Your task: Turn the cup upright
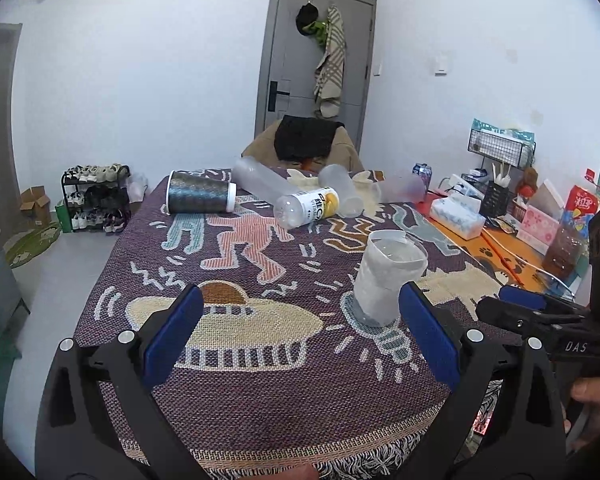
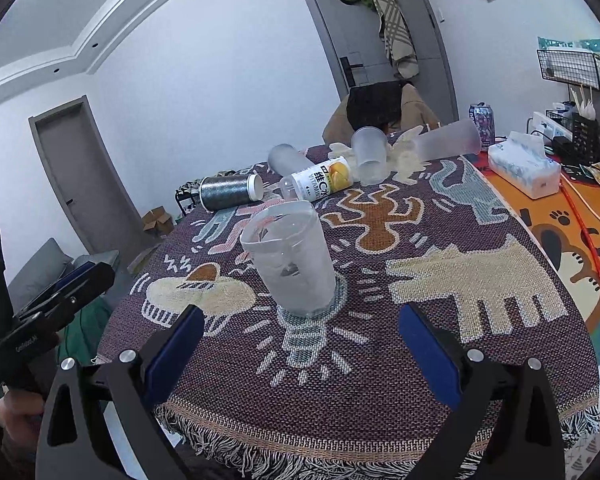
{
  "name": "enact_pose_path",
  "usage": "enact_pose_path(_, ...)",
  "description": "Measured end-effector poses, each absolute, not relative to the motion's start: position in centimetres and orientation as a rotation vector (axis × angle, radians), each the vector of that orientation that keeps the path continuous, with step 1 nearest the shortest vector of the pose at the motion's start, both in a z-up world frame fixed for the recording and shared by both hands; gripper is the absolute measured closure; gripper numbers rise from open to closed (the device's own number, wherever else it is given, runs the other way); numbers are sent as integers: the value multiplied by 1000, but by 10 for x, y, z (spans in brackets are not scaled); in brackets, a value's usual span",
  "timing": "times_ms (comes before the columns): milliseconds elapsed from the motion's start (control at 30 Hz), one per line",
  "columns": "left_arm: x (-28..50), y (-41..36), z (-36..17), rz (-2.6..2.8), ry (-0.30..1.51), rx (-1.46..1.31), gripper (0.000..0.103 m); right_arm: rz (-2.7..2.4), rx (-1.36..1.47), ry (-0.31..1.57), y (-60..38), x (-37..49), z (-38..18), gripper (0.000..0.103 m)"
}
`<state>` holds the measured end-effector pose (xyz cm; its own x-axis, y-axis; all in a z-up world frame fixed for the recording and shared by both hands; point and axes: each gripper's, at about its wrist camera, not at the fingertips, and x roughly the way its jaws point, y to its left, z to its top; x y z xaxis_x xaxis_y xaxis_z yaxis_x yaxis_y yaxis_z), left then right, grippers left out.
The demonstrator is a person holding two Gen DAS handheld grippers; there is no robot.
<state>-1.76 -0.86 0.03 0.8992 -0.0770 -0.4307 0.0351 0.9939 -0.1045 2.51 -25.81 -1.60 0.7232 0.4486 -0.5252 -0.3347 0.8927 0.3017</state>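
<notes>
Cup upright, one; left claw wide, right claw wide, both unladen.

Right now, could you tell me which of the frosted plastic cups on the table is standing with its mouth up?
The nearest frosted cup, on the lightbulb motif between both open grippers. The other frosted cups at the far end lie tipped or stand inverted.

— What sort of place is this?
— A home: a shoe rack by the wall, a scarf hanging on the door, a woven tablecloth, a tissue box.
</notes>
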Motion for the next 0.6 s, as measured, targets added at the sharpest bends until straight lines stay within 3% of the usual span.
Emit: enact_pose_path(600,-22,-2,-3,-37,436,-91,6,421,166,611,-250,19,-16,7)
